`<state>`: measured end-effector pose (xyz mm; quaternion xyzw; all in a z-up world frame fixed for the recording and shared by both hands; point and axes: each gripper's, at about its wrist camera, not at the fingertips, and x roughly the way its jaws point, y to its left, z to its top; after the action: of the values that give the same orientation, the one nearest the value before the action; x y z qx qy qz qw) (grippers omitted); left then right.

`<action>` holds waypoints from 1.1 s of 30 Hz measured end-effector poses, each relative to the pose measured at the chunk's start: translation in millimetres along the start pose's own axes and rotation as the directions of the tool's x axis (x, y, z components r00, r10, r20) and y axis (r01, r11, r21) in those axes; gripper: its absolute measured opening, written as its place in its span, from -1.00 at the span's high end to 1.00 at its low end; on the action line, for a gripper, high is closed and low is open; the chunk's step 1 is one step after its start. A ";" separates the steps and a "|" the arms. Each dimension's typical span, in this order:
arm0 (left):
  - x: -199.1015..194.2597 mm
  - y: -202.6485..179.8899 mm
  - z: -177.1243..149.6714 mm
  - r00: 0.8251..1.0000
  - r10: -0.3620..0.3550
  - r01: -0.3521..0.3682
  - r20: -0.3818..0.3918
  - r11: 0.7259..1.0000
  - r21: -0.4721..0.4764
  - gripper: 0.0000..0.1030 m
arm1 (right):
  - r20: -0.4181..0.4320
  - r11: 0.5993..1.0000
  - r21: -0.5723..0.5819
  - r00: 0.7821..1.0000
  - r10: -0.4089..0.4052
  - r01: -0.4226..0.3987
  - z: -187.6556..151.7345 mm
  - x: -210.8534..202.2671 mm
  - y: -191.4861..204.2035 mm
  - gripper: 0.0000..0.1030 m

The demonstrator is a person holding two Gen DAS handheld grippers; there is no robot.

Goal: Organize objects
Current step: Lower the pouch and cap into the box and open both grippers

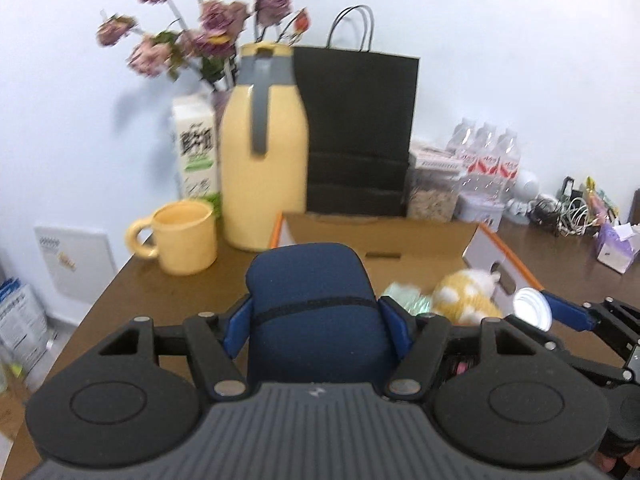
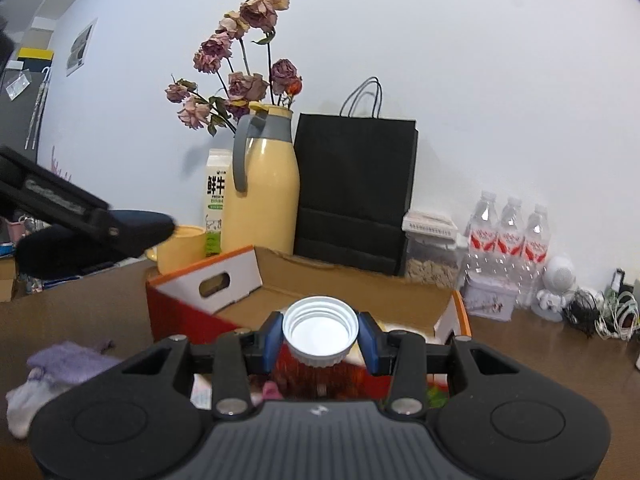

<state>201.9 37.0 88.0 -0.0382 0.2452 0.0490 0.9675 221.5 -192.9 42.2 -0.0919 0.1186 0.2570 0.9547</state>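
My left gripper (image 1: 316, 316) is shut on a dark blue soft pouch (image 1: 312, 280) and holds it just in front of the near left corner of an open cardboard box (image 1: 384, 236). Inside the box lie a yellow and white plush toy (image 1: 464, 292) and a pale green packet (image 1: 404, 294). My right gripper (image 2: 320, 338) is shut on a jar with a white lid (image 2: 320, 326) and reddish contents, held over the box (image 2: 360, 280). The right gripper with the jar also shows at the box's right side in the left wrist view (image 1: 536, 308).
A yellow mug (image 1: 184, 238), yellow thermos (image 1: 264, 148), milk carton (image 1: 196, 148), dried flowers (image 1: 208, 28) and black paper bag (image 1: 360, 132) stand behind the box. Water bottles (image 2: 508, 236), a cereal container (image 2: 430, 248) and cables (image 2: 600, 312) sit right. Purple cloth (image 2: 68, 360) lies left.
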 end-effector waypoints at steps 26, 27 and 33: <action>143.1 -3.7 3.4 1.000 -0.015 0.017 -0.016 0.997 0.080 -0.32 | -0.191 0.994 0.107 0.981 0.019 0.001 15.0 121.6 -5.9 0.25; 144.1 -3.6 2.7 1.000 -0.014 0.016 -0.021 0.997 0.078 -0.33 | -0.195 0.995 0.104 0.981 0.019 0.002 14.7 122.2 -5.5 0.24; 135.9 -3.8 4.4 1.000 -0.011 0.009 0.019 0.998 0.069 -0.90 | -0.206 0.997 0.080 0.979 -0.004 0.021 15.7 116.9 -3.8 -0.17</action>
<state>323.3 44.0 27.1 -0.0056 0.2374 0.0360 0.9707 324.4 -137.6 25.7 -0.0797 0.2264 0.2350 0.9419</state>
